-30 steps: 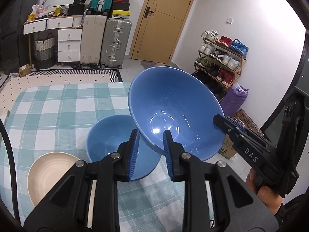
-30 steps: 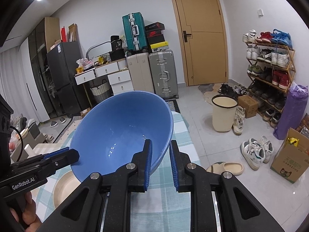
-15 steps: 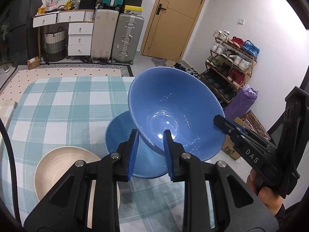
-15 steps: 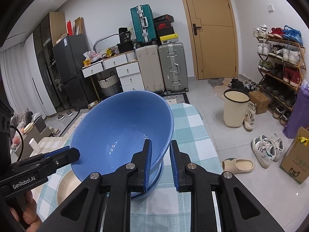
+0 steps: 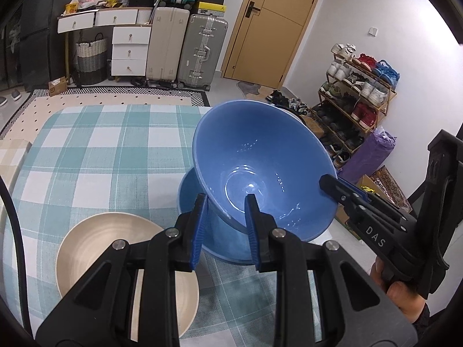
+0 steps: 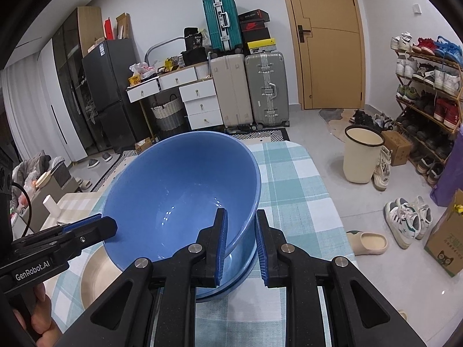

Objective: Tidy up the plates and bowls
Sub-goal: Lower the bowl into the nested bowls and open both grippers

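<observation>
A large blue bowl [image 5: 260, 159] [image 6: 179, 185] hangs tilted over the table, gripped at opposite sides of its rim. My left gripper [image 5: 226, 202] is shut on the near rim; in the right wrist view it [image 6: 107, 225] comes in from the left. My right gripper [image 6: 240, 217] is shut on the other side, and it [image 5: 332, 182] reaches in from the right in the left wrist view. Right under the held bowl sits a second blue bowl [image 5: 225, 245] [image 6: 237, 263]; whether they touch I cannot tell. A cream bowl [image 5: 115, 248] [image 6: 98, 271] stands beside it.
The table wears a green checked cloth [image 5: 101, 150] [image 6: 295, 190]; its right edge is close to the bowls. On the floor beyond are a cream bin [image 6: 361, 156], loose shoes [image 6: 405, 225], a shoe rack [image 5: 361, 92] and suitcases [image 5: 199, 49] by the door.
Both grippers have sunk with the blue bowl and moved over the second blue bowl, which now lies mostly hidden under it. The grips have not changed.
</observation>
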A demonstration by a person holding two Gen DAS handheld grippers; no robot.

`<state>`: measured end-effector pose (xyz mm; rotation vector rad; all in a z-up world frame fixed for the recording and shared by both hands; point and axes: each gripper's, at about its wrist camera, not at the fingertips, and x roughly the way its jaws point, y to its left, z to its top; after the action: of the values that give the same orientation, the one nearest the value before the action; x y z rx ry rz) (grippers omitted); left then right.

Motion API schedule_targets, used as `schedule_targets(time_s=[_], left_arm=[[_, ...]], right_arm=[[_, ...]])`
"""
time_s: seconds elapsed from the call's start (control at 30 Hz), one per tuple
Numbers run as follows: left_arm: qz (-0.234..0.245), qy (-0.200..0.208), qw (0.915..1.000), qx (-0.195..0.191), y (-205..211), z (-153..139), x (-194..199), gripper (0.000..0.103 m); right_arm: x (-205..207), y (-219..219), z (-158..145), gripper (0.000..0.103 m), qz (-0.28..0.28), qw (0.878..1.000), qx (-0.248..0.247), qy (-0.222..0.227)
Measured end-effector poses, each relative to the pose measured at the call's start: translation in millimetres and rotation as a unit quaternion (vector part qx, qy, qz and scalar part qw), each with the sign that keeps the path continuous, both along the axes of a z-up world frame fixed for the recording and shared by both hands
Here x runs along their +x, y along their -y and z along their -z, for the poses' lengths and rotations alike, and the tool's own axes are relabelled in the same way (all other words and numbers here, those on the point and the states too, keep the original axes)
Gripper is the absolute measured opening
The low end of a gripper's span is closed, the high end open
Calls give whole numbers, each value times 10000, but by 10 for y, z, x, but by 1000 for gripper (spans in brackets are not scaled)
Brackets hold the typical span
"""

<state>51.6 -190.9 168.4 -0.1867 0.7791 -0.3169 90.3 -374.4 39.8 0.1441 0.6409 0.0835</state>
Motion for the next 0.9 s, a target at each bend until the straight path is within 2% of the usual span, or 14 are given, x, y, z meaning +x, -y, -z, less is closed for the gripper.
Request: schedule_targets(time_s=[0.5, 0.9], left_arm=[[-55, -256, 9996, 111, -83, 566, 289, 22], [-54, -263, 9986, 462, 35, 868, 429, 22]], right_arm=[[96, -100, 257, 20, -37, 9996, -164, -218], [101, -129, 386, 20, 6, 9989, -316, -334]])
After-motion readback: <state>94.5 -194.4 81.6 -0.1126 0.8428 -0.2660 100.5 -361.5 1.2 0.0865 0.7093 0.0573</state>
